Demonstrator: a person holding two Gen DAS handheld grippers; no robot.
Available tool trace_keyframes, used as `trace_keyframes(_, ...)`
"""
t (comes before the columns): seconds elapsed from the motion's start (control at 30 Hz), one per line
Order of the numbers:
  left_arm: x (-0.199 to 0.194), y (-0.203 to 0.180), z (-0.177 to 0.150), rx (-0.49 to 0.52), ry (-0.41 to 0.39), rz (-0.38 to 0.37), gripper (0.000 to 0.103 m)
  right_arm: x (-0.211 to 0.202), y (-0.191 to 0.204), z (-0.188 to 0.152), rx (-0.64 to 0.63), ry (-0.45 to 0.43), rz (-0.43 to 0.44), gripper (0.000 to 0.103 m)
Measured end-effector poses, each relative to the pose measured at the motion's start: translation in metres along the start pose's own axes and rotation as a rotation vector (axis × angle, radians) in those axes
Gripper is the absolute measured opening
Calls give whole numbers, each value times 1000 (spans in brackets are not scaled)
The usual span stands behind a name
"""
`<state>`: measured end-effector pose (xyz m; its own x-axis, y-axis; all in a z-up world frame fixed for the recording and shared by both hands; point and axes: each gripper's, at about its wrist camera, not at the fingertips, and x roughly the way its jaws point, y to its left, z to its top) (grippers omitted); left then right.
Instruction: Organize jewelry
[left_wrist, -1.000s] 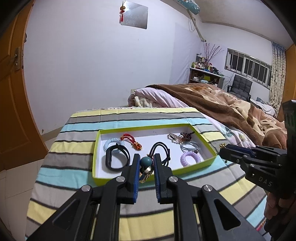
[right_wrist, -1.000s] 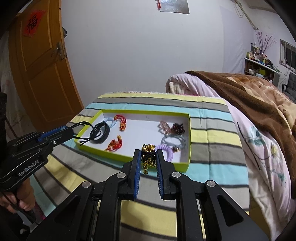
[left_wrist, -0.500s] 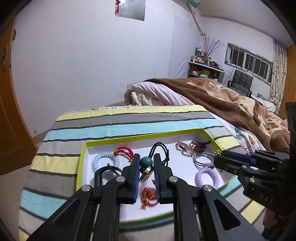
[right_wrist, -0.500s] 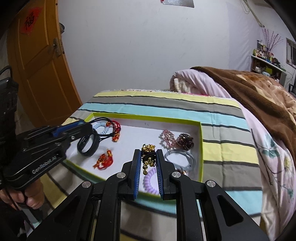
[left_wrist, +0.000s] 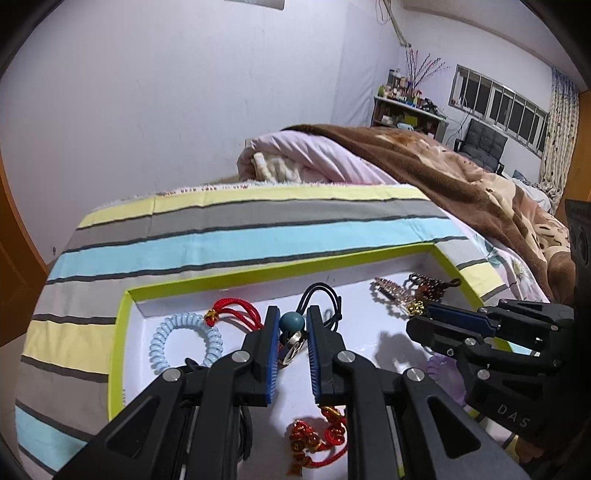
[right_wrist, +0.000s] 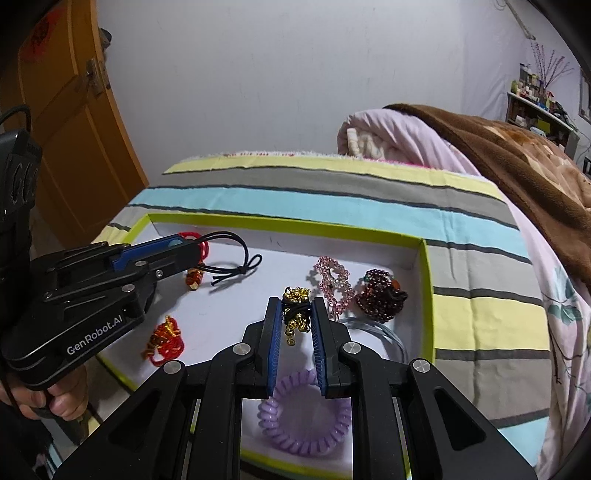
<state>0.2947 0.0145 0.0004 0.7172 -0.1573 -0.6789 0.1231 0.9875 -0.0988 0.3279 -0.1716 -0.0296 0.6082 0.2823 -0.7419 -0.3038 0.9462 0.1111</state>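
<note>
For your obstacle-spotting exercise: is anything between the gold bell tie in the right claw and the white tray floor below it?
Nothing visible. The gold bell tie hangs in the right claw over bare tray floor; the purple coil lies nearer the camera.

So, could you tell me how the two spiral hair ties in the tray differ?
The pale blue spiral tie lies at the tray's left end, near the red cord; the purple spiral tie lies at the right end, near the front wall. The blue one looks thinner-coiled, the purple chunkier. Both lie flat on the tray floor, ungripped.
</note>
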Motion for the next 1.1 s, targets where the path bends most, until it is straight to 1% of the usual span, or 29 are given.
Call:
trace_keyframes(0.23, 8, 2, -3, -4, 26, -30, 16, 15, -2, -4, 2, 50, -12, 17)
trace_keyframes(0.33, 7, 2, -3, 0, 23, -38, 17, 13, -2, -4, 3, 36, -17, 18)
trace_keyframes(0.4, 5, 1, -2, 5, 16, -36, 19, 11, -2, -5, -1, 31, -13, 21)
trace_keyframes(0.43, 4, 1, -1, 6, 10, -42, 20, 9, -1, -5, -2, 26, -9, 26)
trace_keyframes(0.47, 2, 0, -1, 4, 6, -48, 21, 7, -1, -5, -4, 19, -5, 28)
trace_keyframes(0.6, -8, -1, -4, 2, -9, -35, 22, -1, 3, -6, -7, 5, 2, 28)
trace_keyframes(0.83, -38, 1, -12, -20, -41, -4, 22, -32, 11, -15, -11, -42, 2, 28)
trace_keyframes(1.1, -91, -9, -37, -22, -92, 40, 22, -86, 22, -38, -9, -105, -17, 28)
